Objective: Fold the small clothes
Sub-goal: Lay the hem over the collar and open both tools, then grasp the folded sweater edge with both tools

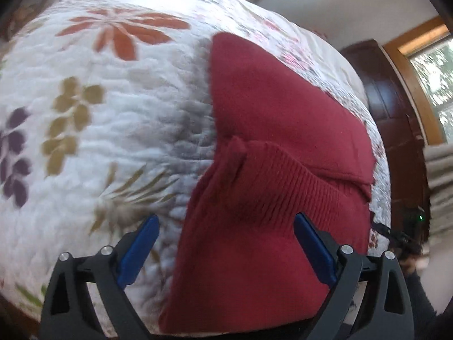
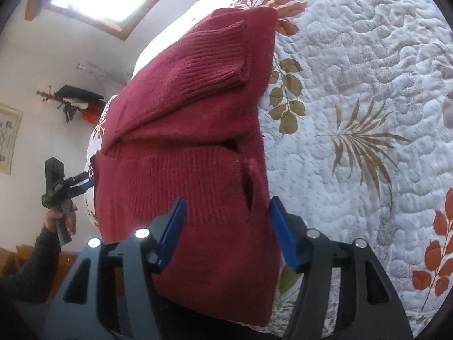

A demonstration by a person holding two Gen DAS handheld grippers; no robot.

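Observation:
A dark red knitted sweater (image 1: 277, 130) lies folded on a floral quilt (image 1: 99, 107). Its ribbed hem faces both cameras, and in the right wrist view a sleeve cuff (image 2: 215, 65) is laid across the sweater (image 2: 181, 130). My left gripper (image 1: 228, 229) is open, its blue fingers (image 1: 141, 252) straddling the near hem just above the cloth. My right gripper (image 2: 228, 215) is open too, with the opposite corner of the hem between its spread blue fingers (image 2: 283, 238). The left gripper (image 2: 87, 181), held by a hand (image 2: 61, 215), shows at the sweater's far edge.
The quilt (image 2: 368, 113) stretches well beyond the sweater on both sides. Dark wooden furniture (image 1: 388, 104) and a window (image 1: 436, 85) stand past the bed. A wall hook with hanging items (image 2: 76, 99) and a paper sheet (image 2: 8, 136) are on the white wall.

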